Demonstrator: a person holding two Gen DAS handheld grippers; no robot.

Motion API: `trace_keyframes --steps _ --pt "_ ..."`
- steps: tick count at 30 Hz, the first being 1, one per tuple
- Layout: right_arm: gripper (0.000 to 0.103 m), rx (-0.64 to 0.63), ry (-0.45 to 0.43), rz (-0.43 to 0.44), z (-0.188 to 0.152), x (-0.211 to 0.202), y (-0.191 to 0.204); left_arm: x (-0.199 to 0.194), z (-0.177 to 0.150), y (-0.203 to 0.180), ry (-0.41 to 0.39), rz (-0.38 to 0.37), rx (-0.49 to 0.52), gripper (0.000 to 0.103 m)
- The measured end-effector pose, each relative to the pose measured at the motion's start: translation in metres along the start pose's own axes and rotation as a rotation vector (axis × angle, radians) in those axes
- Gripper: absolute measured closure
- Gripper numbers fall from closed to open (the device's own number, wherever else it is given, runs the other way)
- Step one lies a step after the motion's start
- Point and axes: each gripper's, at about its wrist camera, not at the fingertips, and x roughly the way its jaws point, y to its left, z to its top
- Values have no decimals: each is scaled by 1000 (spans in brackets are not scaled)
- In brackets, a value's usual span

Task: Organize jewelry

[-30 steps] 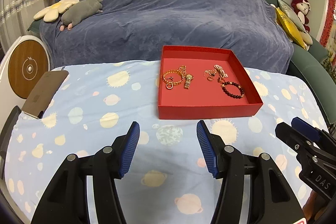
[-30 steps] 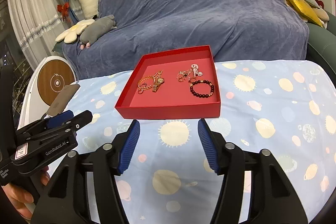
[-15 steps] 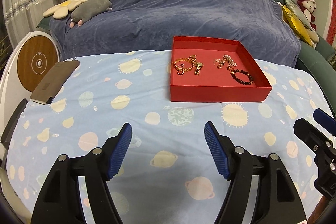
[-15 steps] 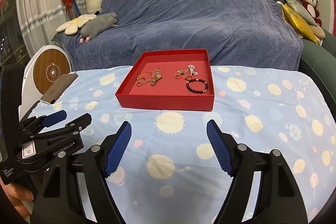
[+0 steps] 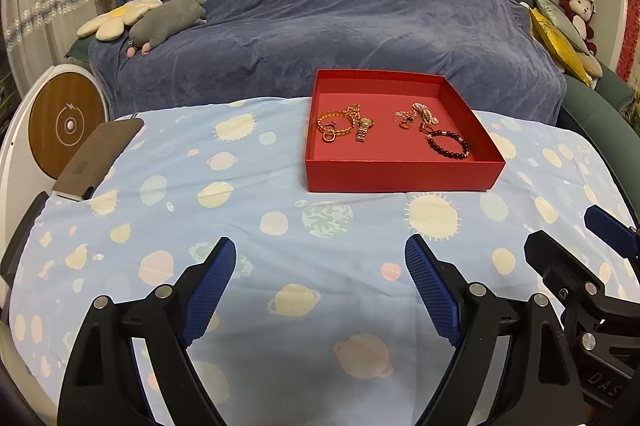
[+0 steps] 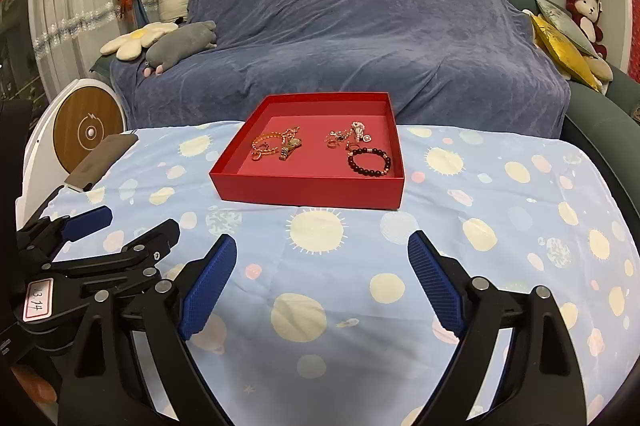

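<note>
Left wrist view: the left tongs [image 5: 320, 282] gape wide and hold nothing above the planet-print tabletop [image 5: 240, 210]. The red tray [image 5: 400, 173] sits at one o'clock, well apart from them. In it lie a gold chain bracelet [image 5: 335, 123] and a gold watch [image 5: 363, 128] on its nine o'clock side, a dark bead bracelet [image 5: 447, 144] at its four o'clock corner.

Right wrist view: the right tongs [image 6: 322, 280] spread wide, empty. The red tray [image 6: 308, 192] rests at twelve o'clock; the bead bracelet [image 6: 369, 160] lies near its three o'clock wall. The left tongs [image 6: 132, 230] show at nine o'clock.
</note>
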Motion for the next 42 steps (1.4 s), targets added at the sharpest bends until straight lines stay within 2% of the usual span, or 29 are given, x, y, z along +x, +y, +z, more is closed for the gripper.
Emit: trace_keyframes --steps 32,42 --pt "15 23 -29 -19 -1 -8 -3 -11 2 -3 -50 32 -7 19" --pt "15 29 -36 -17 0 -8 -3 -11 1 -2 -53 18 -16 19"
